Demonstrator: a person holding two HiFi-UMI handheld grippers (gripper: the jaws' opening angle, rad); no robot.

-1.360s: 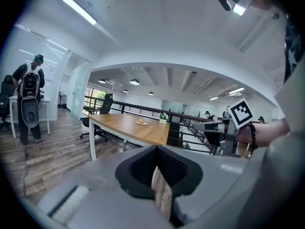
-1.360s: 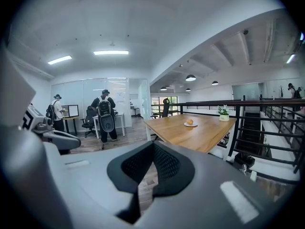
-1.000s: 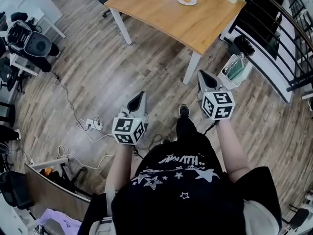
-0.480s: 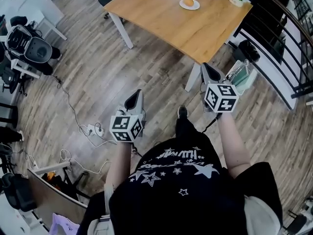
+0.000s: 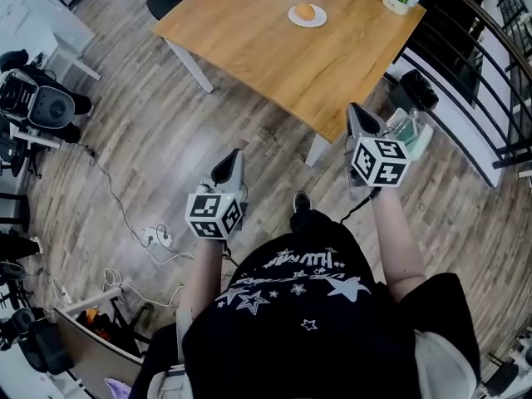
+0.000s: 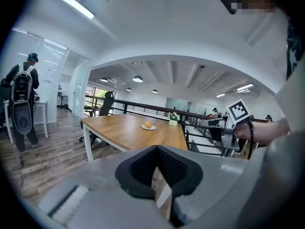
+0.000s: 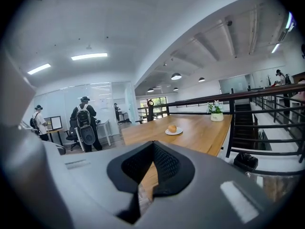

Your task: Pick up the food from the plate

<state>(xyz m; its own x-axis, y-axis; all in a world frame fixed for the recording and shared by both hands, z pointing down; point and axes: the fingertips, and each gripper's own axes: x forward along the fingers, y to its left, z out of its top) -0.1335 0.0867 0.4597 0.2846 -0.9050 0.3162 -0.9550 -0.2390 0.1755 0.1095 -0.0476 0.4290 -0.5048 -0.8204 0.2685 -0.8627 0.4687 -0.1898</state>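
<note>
While on one plate (image 5: 320, 20), one bun (image 5: 306, 11)

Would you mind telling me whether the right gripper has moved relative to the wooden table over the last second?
Yes. The right gripper has moved forward toward the wooden table; its tip, earlier short of the near corner, now sits beside it.

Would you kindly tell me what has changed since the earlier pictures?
The person stepped toward the table, bringing the left gripper and right gripper nearer its corner. Nothing was gripped. Both stay shut and empty; the food stays on its plate.
</note>
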